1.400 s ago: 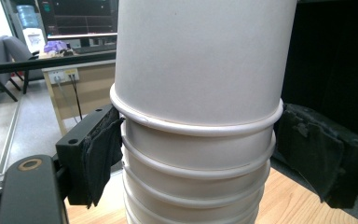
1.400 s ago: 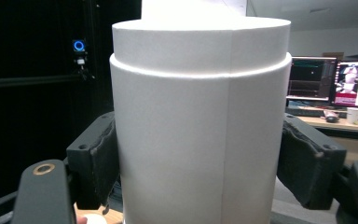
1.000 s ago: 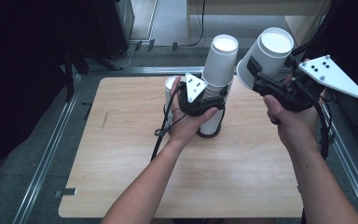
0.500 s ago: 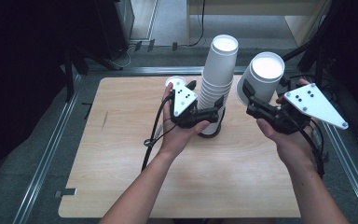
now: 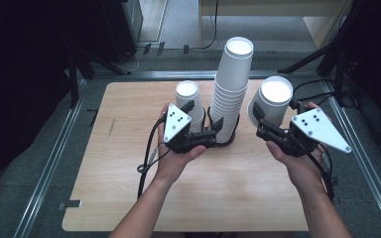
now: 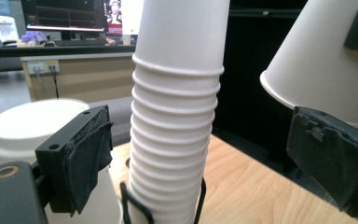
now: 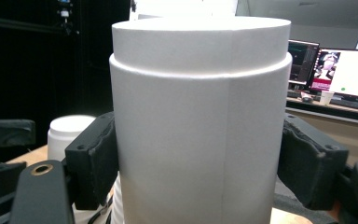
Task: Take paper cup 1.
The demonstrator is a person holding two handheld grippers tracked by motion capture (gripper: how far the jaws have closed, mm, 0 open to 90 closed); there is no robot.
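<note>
Table (image 5: 129, 198) first: pale wood, with everything bunched toward its far edge. Stack (image 5: 230, 94) of upturned white paper cups stands at the middle in a black wire holder (image 5: 223, 140). Left of it sits a lone upturned cup (image 5: 188, 101). Right of the stack, a second single cup (image 5: 273, 101) hangs upside down above the table, clamped between the jaws of the right gripper (image 5: 259, 121); a second ago it was up level with the stack's top and tilted, so it has been lifted off and is coming down beside the stack. Left gripper (image 5: 203, 118) was pinching the stack low down then; its jaws have just been opening and now stand apart, pads off the cups, the stack's lower rings between them. With the stack freed and steady, the held cup probably goes next onto bare wood.
</note>
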